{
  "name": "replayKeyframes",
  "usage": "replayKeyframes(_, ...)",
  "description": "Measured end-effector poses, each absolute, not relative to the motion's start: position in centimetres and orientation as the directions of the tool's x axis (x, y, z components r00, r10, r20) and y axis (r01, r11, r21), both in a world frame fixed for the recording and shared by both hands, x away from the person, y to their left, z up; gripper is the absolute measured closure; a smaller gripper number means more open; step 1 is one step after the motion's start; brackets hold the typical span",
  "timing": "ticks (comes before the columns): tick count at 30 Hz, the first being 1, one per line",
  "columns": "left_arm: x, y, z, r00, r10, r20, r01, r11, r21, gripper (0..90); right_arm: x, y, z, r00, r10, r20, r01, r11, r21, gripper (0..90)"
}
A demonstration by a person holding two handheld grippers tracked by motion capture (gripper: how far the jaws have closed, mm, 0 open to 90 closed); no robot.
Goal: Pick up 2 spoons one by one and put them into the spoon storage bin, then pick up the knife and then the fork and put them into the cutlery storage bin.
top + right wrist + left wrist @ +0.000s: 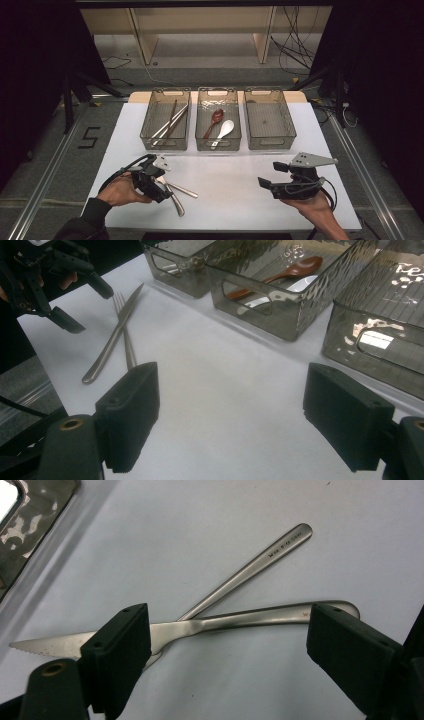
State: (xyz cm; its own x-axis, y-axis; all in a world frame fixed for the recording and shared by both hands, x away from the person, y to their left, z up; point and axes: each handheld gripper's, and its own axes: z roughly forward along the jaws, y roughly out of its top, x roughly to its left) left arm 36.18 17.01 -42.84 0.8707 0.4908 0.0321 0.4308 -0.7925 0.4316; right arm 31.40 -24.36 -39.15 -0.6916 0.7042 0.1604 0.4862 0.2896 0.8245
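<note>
The left gripper (pixel 227 645) hangs low over a steel table knife (pixel 200 627), its jaws spread wide and holding nothing: one pad covers the blade near the serrated tip, the other sits by the butt of the handle. So the knife runs along the gap from pad to pad, and closing now would press on its ends.

The knife lies flat on the white table (pixel 240 172), just in front of the left-hand bin (pixel 165 120), the one with chopsticks in it. It lies crossed over a steel fork (pixel 126 342), touching it where the blade meets the handle. In the left gripper view the fork's stamped handle runs out from under the knife, away from the bins.

I judge the knife stiff, fairly light, smooth and slippery, with little height to grip. The best hold looks like the handle just behind the crossing, pads across its width. That calls for turning the gripper (a pinch at the thin blade would likely slip). Lifting may drag the fork along.

The right gripper (pixel 232 415) hovers fully open and empty, in front of the right-hand empty bin (pixel 270 117), well apart from the knife.
</note>
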Motion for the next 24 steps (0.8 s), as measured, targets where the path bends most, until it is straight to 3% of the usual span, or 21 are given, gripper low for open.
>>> replayKeyframes(24, 36.6, 16.1, -44.5, 0.91, 0.414, 0.04, 0.382, -0.869, 0.314, 17.5, 31.4, -24.2, -39.3, -0.69, 0.706, 0.158, 0.486, 0.291, 0.824, 23.6)
